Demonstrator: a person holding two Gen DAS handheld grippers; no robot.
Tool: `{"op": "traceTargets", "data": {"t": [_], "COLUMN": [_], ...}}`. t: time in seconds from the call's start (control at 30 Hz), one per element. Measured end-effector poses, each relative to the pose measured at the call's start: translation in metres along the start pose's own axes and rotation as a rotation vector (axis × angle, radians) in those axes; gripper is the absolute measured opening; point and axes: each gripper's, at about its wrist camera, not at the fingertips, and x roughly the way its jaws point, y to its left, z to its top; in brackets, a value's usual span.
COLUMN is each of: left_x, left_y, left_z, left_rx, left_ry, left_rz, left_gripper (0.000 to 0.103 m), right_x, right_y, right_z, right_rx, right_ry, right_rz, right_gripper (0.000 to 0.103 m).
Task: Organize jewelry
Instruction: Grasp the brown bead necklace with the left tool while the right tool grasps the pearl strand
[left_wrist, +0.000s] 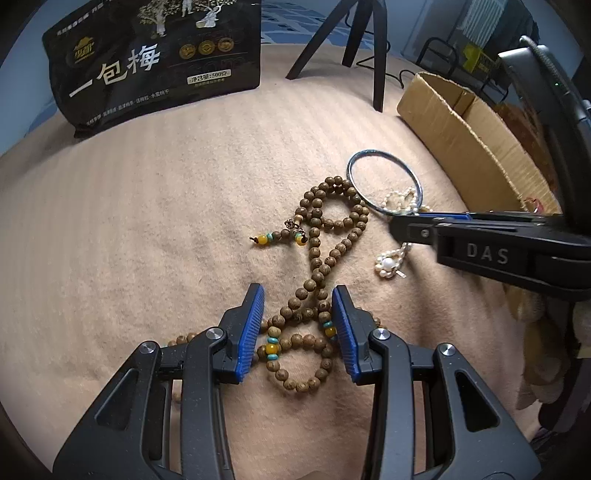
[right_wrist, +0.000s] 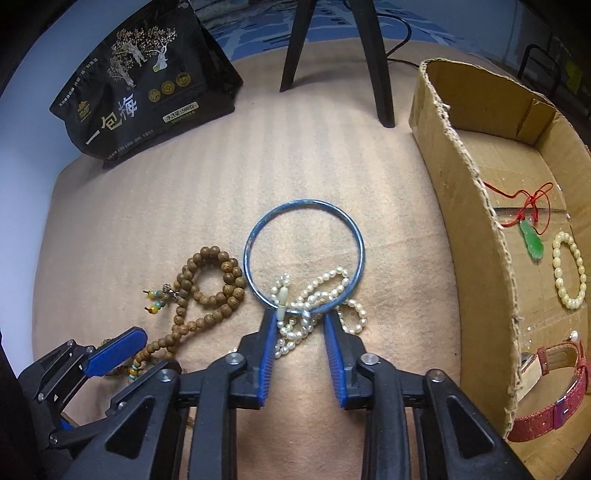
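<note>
A long wooden bead necklace (left_wrist: 314, 236) lies in loops on the beige cloth. My left gripper (left_wrist: 297, 291) points down over its near loops, open, with two strands between the blue pads (left_wrist: 255, 325). A blue bangle (right_wrist: 255, 236) lies flat to its right, with a white pearl strand (right_wrist: 325, 280) bunched across its near rim. My right gripper (right_wrist: 299, 315) stands open astride the pearls and that rim, and its pads (right_wrist: 267, 354) are close to the pearls. The left wrist view shows the right gripper (left_wrist: 397, 221) reaching in from the right over the pearl strand (left_wrist: 388, 264).
A cardboard box (right_wrist: 465, 192) stands at the right and holds a green pendant on a red cord (right_wrist: 532, 240), a pearl bracelet (right_wrist: 557, 266) and a red watch (right_wrist: 569, 369). A black snack bag (right_wrist: 140, 92) and black tripod legs (right_wrist: 376, 74) stand at the back.
</note>
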Motion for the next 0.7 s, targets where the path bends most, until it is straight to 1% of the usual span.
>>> {"op": "traceTargets", "data": {"t": [0.07,0.1,0.17,0.27,0.3,0.33,0.47,0.6,0.7], "left_x": [0.001,0.002,0.002,0.001,0.002,0.002,0.0,-0.006,-0.012], "left_y": [0.0,0.0,0.0,0.003,0.003,0.003,0.003,0.007,0.012], "left_z": [0.0,0.0,-0.001,-0.002,-0.003,-0.004,-0.008,-0.012,-0.015], "left_rx": [0.003,0.005,0.004,-0.005,-0.002,0.003,0.0,-0.03,-0.062], "left_ry": [-0.005,-0.006,-0.009,-0.009,-0.007,-0.007,-0.01,-0.005,-0.001], "left_rz": [0.01,0.015,0.03,0.018,0.028,0.038,0.039,0.024,0.005], "left_gripper": [0.038,0.035,0.026,0.015,0.009,0.008,0.005,0.005,0.004], "right_x": [0.0,-0.001,-0.001,-0.002,-0.002,-0.002,-0.003,-0.007,-0.011], "right_y": [-0.003,-0.005,-0.006,-0.007,-0.007,-0.008,-0.011,-0.015,-0.021], "right_z": [-0.002,-0.003,-0.005,-0.008,-0.009,-0.01,-0.015,-0.022,-0.025], "right_rx": [0.002,0.002,-0.001,-0.012,-0.015,-0.016,-0.013,-0.011,0.015], "right_ry": [-0.003,-0.005,-0.006,-0.006,-0.005,-0.003,0.004,0.007,0.011], "right_rz": [0.002,0.004,0.005,0.007,0.009,0.014,0.029,0.056,0.095], "right_gripper": [0.016,0.014,0.012,0.01,0.01,0.01,0.009,0.008,0.008]}}
